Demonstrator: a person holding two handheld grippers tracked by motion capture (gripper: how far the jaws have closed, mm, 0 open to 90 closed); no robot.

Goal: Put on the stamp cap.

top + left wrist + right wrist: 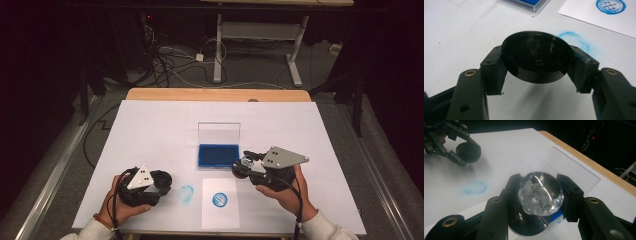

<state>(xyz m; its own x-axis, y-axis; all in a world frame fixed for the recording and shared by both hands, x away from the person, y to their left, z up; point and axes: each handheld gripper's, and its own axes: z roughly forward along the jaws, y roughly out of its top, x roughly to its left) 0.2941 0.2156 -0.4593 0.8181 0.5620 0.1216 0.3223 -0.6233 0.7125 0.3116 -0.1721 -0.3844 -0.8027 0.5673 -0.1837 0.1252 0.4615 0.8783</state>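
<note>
Right hand-held gripper [540, 195] is clamped on a clear-knobbed stamp [541, 193] beside the open blue ink pad [218, 155] mid-bench; left hand-held gripper [537, 68] clamps the black cap [537, 58] near the front edge. Likely just stamped the paper [220, 202]; next probably recapping, needing careful alignment

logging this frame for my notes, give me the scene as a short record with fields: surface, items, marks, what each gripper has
surface: white table top
ink pad: blue, in a clear case with its lid upright, mid table
paper sheet: white slip near the front edge, bearing a round blue stamp print
stray mark: faint blue ring on the table, left of the sheet
left gripper: shut on a black round cap
right gripper: shut on a clear faceted stamp handle
</note>
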